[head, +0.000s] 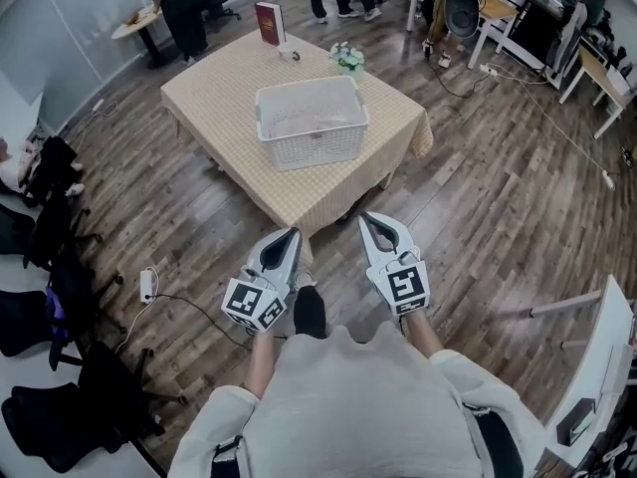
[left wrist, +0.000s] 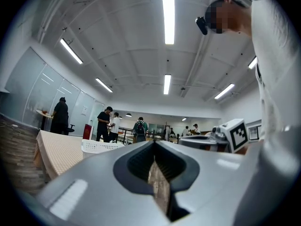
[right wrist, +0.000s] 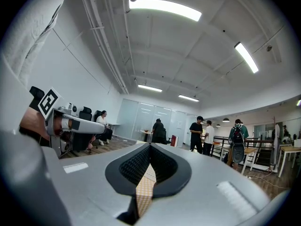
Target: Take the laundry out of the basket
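A white plastic laundry basket stands in the middle of a table with a beige checked cloth. Pale laundry lies inside it. I hold both grippers close to my body, short of the table's near corner and pointing at it. My left gripper is shut with nothing between its jaws. The right gripper is shut and empty as well. In the left gripper view the basket shows low on the table at the left, beyond the shut left gripper. The right gripper view looks over the shut right gripper into the room.
A red book and a small bunch of flowers stand on the table behind the basket. Several people stand at the far side of the room. Black chairs line the left, and a power strip with a cable lies on the wooden floor.
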